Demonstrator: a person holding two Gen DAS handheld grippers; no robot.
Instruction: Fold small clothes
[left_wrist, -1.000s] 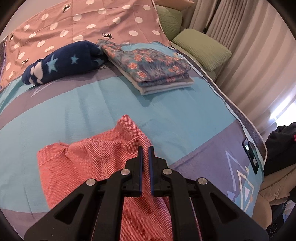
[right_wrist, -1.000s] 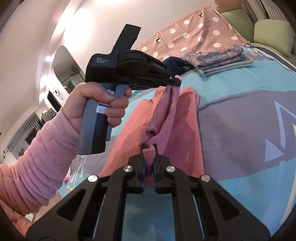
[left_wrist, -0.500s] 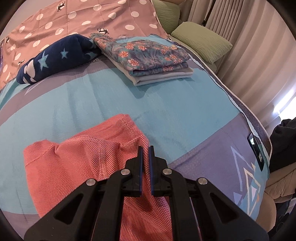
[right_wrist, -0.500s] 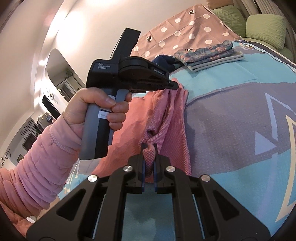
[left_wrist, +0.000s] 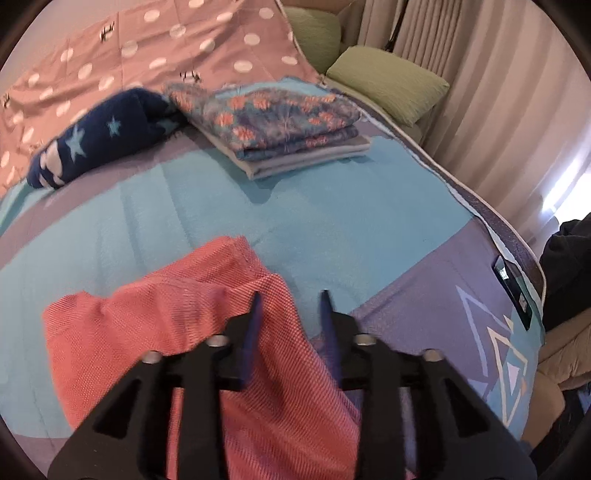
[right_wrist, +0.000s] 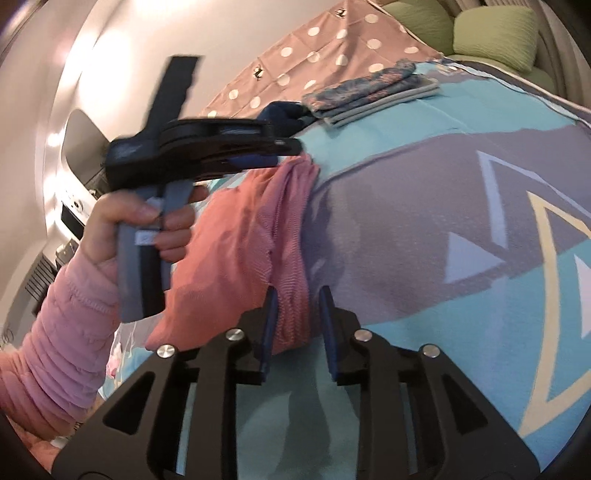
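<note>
A coral-red knit garment lies folded over on the blue and purple bedspread. My left gripper is open just above the garment's right edge, holding nothing. In the right wrist view the same garment lies in a bunched strip. My right gripper is open with the garment's near end lying loose between its fingers. The left gripper shows there too, held by a hand in a pink sleeve, above the garment's far end.
A folded floral stack and a rolled navy star garment sit at the back of the bed. Green pillows, a polka-dot cover, curtains on the right. A phone lies near the right edge.
Both grippers have opened and let go of the coral garment, which has dropped onto the bedspread. Both views are motion-blurred.
</note>
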